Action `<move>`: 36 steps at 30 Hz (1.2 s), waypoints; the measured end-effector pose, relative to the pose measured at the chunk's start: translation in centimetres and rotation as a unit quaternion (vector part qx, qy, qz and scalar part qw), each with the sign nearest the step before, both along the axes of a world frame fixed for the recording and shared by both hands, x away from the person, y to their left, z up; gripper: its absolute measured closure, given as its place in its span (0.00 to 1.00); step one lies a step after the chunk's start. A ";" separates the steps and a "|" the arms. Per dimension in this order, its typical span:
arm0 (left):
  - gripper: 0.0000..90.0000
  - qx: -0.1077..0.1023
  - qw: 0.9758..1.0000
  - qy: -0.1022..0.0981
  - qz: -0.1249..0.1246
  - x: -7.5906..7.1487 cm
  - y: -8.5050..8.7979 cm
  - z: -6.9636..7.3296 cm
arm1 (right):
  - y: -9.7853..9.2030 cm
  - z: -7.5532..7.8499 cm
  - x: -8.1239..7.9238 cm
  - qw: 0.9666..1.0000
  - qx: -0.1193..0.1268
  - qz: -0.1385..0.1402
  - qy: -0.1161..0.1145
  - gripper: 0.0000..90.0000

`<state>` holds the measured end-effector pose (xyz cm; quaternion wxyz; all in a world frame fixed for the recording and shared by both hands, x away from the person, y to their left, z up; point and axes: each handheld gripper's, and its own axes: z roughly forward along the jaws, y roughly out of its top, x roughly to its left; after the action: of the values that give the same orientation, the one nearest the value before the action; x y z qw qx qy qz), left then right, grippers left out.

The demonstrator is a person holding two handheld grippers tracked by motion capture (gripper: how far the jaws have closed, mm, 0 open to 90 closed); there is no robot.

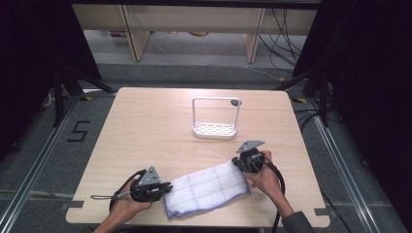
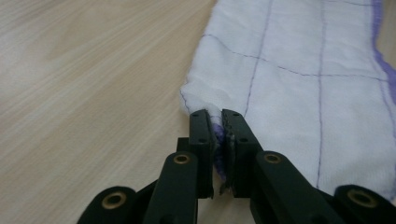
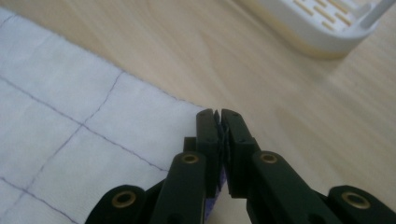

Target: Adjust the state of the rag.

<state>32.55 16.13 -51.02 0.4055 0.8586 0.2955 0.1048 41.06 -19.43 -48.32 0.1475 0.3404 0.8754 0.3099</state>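
A white cloth point(image 1: 206, 189) with thin purple grid lines and a purple hem lies flat near the front edge of the table. My left gripper point(image 1: 167, 187) sits at the cloth's left end, shut on a pinch of its edge; in the left gripper view the cloth point(image 2: 299, 70) bunches between the black jaws of that gripper point(image 2: 218, 116). At the far right corner of the cloth, my right gripper point(image 1: 241, 164) is shut on the hem. The right gripper view has the cloth point(image 3: 60, 107) spreading to the left of this gripper point(image 3: 218, 114).
A white plastic rack point(image 1: 215, 129) with a slotted base and a tall hoop handle stands at the table's middle, just beyond the right gripper; its base point(image 3: 317, 23) is close ahead in the right gripper view. Bare wooden tabletop point(image 1: 145, 131) lies to the left and behind.
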 end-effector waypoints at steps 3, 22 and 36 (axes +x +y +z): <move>0.92 -0.017 1.000 0.007 -0.006 -1.1 -0.5 0.1 | 0.9 0.3 1.9 1.000 -0.004 0.007 0.007 0.96; 0.86 -0.025 0.997 0.024 -0.074 -3.6 -3.3 0.1 | 9.8 0.4 7.9 0.997 -0.055 0.055 -0.007 0.75; 0.46 -0.051 0.999 0.009 0.000 1.8 -3.0 2.7 | 3.8 2.1 2.1 0.998 -0.037 -0.035 -0.035 0.55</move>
<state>34.36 13.12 -48.37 0.4459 0.8377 0.3045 0.0817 43.15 -15.62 -46.27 0.2015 0.3542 0.8679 0.2841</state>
